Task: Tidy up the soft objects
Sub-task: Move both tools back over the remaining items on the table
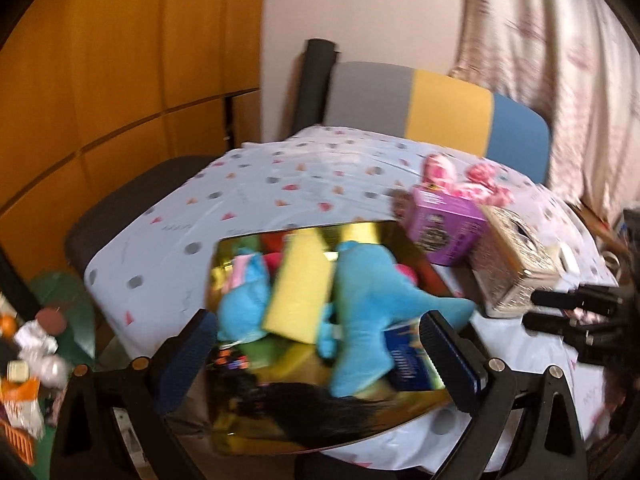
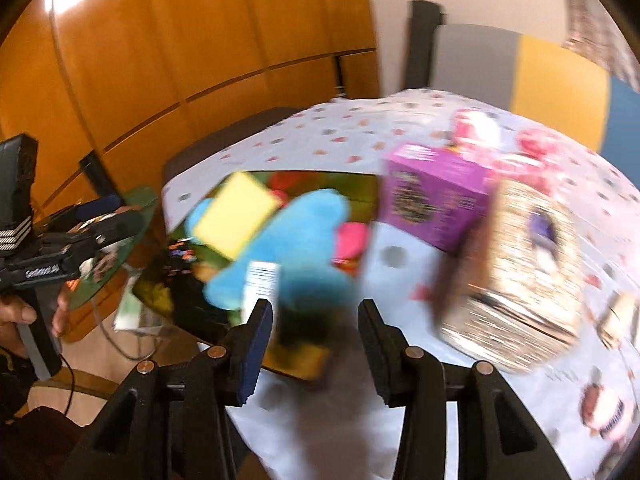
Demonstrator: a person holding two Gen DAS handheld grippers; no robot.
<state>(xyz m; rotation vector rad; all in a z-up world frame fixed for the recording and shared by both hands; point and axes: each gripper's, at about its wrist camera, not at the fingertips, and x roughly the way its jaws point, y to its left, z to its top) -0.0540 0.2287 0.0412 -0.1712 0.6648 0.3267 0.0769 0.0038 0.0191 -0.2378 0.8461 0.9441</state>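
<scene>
My left tool (image 1: pixel 316 344) has its jaws wide apart, nothing pinched between them. It hangs over the gold tray (image 1: pixel 304 432) on the table (image 1: pixel 248 184). Tray contents, left to right: small blue plush (image 1: pixel 244 300), yellow sponge block (image 1: pixel 300 292), big blue plush (image 1: pixel 368 304) lying across the middle, with red and pink soft bits behind it. The big blue plush's lower end sits between the left tool's fingers in view, but they don't touch it. Right of the tray: purple box (image 1: pixel 444 224), then a glittery box (image 1: pixel 516 260), with pink plush (image 1: pixel 480 180) behind both. My right tool (image 2: pixel 316 332) is partly open, pads clear of everything. In its blurred view the big blue plush's white tag (image 2: pixel 262 280) shows just beyond its left finger. The left tool's body shows at that view's left edge, held by a hand (image 2: pixel 24 320).
</scene>
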